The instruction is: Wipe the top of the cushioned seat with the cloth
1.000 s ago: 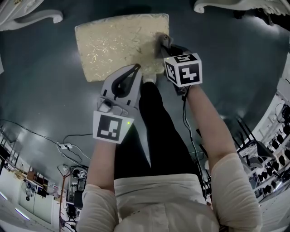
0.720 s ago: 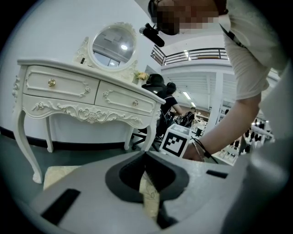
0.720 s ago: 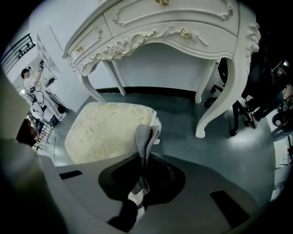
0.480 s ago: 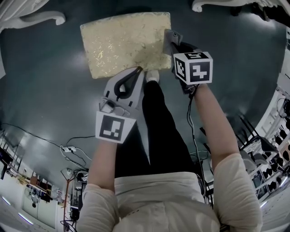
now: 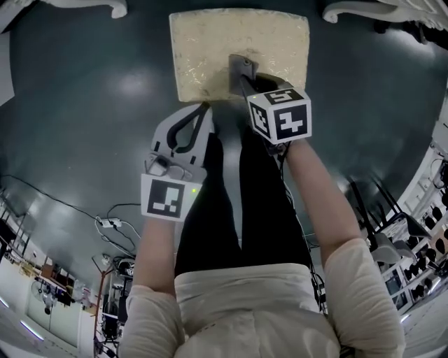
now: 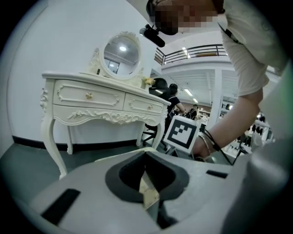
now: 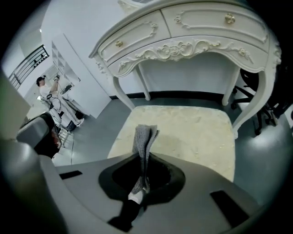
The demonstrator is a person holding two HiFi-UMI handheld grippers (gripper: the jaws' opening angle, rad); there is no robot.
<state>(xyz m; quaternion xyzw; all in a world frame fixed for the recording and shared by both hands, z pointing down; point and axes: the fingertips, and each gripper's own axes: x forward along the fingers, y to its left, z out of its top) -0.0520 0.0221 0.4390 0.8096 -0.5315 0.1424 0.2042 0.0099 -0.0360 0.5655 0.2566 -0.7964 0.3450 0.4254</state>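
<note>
The cushioned seat [image 5: 210,49] is cream with a gold pattern and lies at the top middle of the head view. My right gripper [image 5: 243,72] reaches over the seat's front middle, shut on a grey cloth [image 5: 239,66]. In the right gripper view the cloth [image 7: 144,137] sticks up out of the right gripper [image 7: 143,157], with the seat [image 7: 197,132] spread beyond it. My left gripper [image 5: 205,106] hovers at the seat's front edge, left of the cloth, jaws shut with nothing held. The left gripper [image 6: 145,157] looks over the seat's edge in its own view.
A white carved dressing table [image 7: 192,32] stands just behind the seat; its curved legs [image 5: 364,10] frame the top of the head view. Its round mirror [image 6: 121,50] shows in the left gripper view. Cables [image 5: 105,224] lie on the dark floor at left. The person's legs [image 5: 231,203] stand before the seat.
The right gripper has carried the cloth from the seat's right front corner leftward to its front middle. The left gripper has stayed by the front edge, still shut.
</note>
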